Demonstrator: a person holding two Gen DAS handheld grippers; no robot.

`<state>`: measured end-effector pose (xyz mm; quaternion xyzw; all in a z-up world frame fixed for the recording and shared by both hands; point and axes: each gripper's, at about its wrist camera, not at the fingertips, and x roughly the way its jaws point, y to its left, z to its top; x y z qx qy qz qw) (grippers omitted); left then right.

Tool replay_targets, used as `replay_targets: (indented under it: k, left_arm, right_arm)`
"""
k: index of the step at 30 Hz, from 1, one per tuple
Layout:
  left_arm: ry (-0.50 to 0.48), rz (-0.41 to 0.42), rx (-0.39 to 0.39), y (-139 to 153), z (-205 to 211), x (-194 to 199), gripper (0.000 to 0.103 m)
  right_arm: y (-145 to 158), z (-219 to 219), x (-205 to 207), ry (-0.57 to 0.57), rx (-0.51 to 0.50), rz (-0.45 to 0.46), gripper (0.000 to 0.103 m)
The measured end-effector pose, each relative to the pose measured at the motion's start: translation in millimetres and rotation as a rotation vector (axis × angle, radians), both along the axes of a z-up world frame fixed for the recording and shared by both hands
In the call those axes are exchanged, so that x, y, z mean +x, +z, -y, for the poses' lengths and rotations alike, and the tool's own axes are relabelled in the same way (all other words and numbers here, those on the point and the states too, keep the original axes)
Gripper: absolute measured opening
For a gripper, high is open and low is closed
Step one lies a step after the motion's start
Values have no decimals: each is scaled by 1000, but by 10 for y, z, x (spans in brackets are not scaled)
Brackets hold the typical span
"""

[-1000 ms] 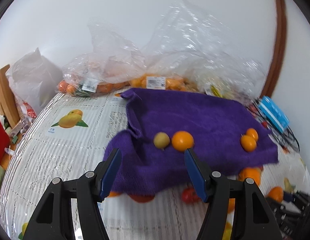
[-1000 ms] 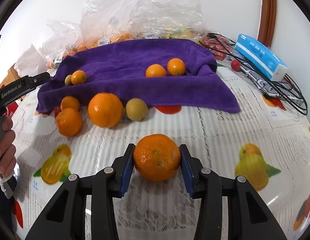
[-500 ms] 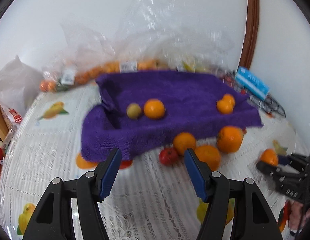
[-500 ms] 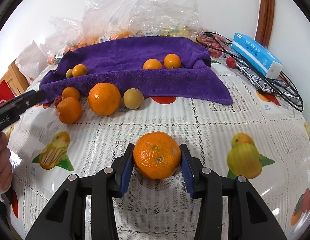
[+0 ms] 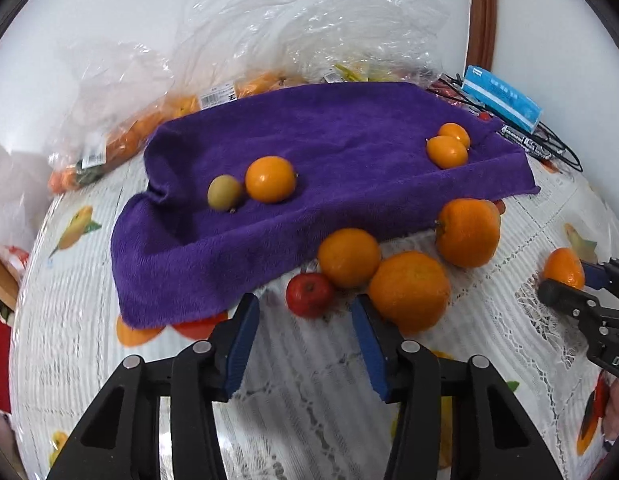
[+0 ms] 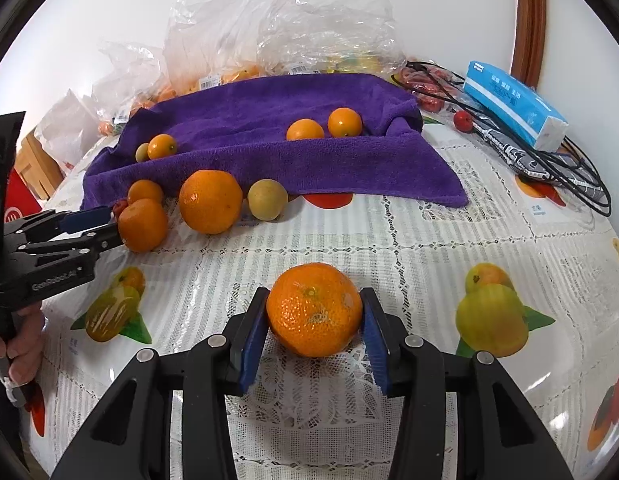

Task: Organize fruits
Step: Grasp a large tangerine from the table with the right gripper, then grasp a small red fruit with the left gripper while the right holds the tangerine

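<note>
A purple towel [image 5: 349, 140] lies across the fruit-print tablecloth with a small orange [image 5: 270, 179], a greenish fruit [image 5: 224, 192] and two more small oranges [image 5: 447, 152] on it. Three mandarins [image 5: 408, 290] and a small red fruit [image 5: 309, 294] sit at its front edge. My left gripper [image 5: 305, 304] is closing; the red fruit lies just ahead between the fingertips, untouched. My right gripper [image 6: 315, 294] flanks a mandarin [image 6: 314, 308] resting on the cloth, pads against its sides, jaws just starting to open. The left gripper [image 6: 111, 224] appears at the left of the right wrist view.
Clear plastic bags of fruit [image 6: 229, 40] pile up behind the towel. A blue tissue pack [image 6: 513, 104], black cables [image 6: 569, 176] and a small red fruit [image 6: 463, 120] lie at the back right. A yellowish fruit [image 6: 267, 199] sits by the towel. A hand [image 6: 21, 344] holds the left gripper.
The left gripper has swung down and closer to the fruits in front of the towel, and its jaws have narrowed. The right gripper stays put with the mandarin between its pads.
</note>
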<state>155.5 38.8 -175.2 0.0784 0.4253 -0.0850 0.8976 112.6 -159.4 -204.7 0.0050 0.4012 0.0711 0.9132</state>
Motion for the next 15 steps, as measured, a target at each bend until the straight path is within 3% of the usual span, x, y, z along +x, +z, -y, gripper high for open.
replay_targets:
  k: [5,15]
  left_arm:
    - [-11,-2,-17,12,-8,15,25]
    - [-14,-3,-10,15,-6,24,26]
  right_arm:
    - [1,54,-3,3,48,1,46]
    - [-2,81,-1,5,72,1,46]
